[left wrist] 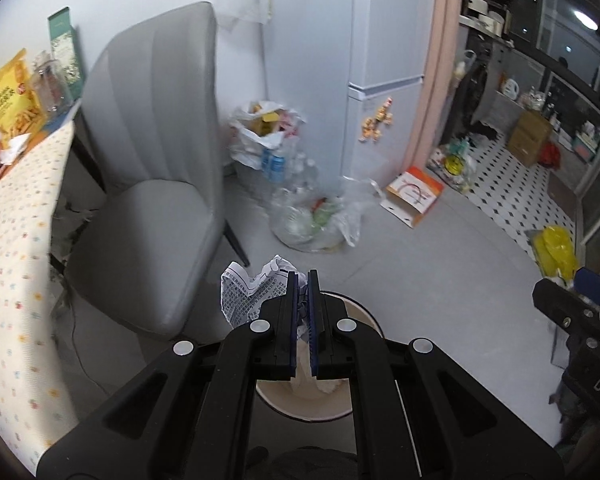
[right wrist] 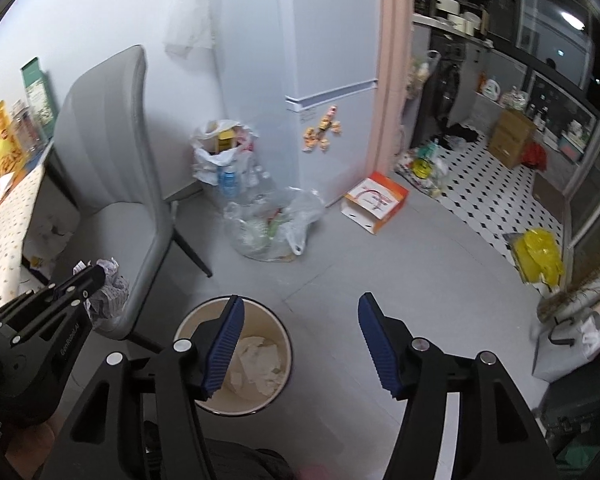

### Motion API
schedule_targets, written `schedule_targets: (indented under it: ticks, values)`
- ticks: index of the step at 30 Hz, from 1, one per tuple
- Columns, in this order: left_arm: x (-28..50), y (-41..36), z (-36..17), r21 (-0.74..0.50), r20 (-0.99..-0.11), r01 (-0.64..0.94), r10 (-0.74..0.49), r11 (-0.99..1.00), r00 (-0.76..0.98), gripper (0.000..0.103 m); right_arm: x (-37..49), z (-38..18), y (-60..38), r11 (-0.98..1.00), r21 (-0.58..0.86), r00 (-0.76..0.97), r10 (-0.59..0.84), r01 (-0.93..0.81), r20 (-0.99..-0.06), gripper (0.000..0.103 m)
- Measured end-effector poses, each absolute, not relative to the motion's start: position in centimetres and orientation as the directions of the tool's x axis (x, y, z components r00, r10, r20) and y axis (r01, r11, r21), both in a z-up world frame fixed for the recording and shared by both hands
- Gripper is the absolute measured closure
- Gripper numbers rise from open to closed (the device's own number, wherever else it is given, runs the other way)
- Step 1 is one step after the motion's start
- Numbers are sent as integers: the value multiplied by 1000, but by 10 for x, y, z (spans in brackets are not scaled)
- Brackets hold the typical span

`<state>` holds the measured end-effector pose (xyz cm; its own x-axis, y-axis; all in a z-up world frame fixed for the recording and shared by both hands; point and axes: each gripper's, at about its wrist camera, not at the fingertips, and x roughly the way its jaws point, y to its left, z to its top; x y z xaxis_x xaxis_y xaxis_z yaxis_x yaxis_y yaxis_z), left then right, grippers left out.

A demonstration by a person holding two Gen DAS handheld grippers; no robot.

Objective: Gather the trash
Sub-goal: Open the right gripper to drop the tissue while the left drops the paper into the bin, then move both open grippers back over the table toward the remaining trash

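My left gripper (left wrist: 302, 280) is shut on a crumpled printed paper (left wrist: 248, 292) and holds it above a round cream trash bin (left wrist: 364, 312) on the floor. In the right wrist view the left gripper (right wrist: 94, 280) shows at the left with the crumpled paper (right wrist: 110, 296) in it, left of and above the bin (right wrist: 188, 320). The bin holds crumpled white tissues (right wrist: 256, 364). My right gripper (right wrist: 300, 308) is open and empty, over the bin's right side. It shows at the right edge of the left wrist view (left wrist: 572, 296).
A grey chair (left wrist: 152, 184) stands left of the bin beside a table with a dotted cloth (left wrist: 16, 240). Full plastic bags (left wrist: 316, 216) and a white bag of rubbish (left wrist: 260, 136) sit by the fridge (left wrist: 384, 60). An orange-white box (left wrist: 414, 194) and a yellow bag (left wrist: 556, 250) lie on the floor.
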<state>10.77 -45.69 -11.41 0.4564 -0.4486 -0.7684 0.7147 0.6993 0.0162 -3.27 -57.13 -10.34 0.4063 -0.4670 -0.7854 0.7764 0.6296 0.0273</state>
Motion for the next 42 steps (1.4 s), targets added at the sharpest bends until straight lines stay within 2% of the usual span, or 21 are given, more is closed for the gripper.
schedule_targets:
  ticks: [4, 7, 8, 9, 11, 14, 18, 23, 27, 42]
  values:
    - [105, -465, -120, -29, -784, 725, -466, 688, 410, 97, -42, -100, -575, 605, 17, 392, -493, 796, -777, 30]
    - [107, -466, -122, -69, -793, 730, -482, 680, 374, 89, -45, -100, -577, 587, 22, 388, -506, 809, -770, 23]
    - [107, -465, -122, -75, -792, 729, -485, 681, 371, 75, -46, -101, -577, 585, 24, 387, -505, 811, -772, 22]
    - [108, -464, -121, -77, -789, 726, -487, 683, 374, 57, -46, -101, -578, 583, 28, 387, -503, 812, -773, 21]
    - [109, -459, -116, -71, -774, 717, -492, 694, 399, 43, -44, -101, -576, 583, 30, 389, -501, 812, -773, 21]
    - [113, -449, -109, -61, -763, 704, -488, 707, 424, 30, -39, -101, -573, 590, 31, 395, -500, 807, -771, 20]
    - [119, -435, -97, -40, -747, 681, -474, 731, 466, 19, -33, -95, -563, 610, 30, 415, -500, 792, -760, 16]
    - [129, -403, -74, -15, -712, 617, -441, 787, 546, 10, -23, -81, -548, 637, 31, 448, -506, 770, -737, 11]
    - [134, -372, -57, -3, -687, 556, -405, 831, 603, 7, -12, -66, -528, 679, 39, 492, -490, 733, -720, 9]
    - [132, -209, -11, -38, -587, 260, -233, 965, 775, 6, 36, -15, -400, 855, -4, 640, -391, 519, -661, 8]
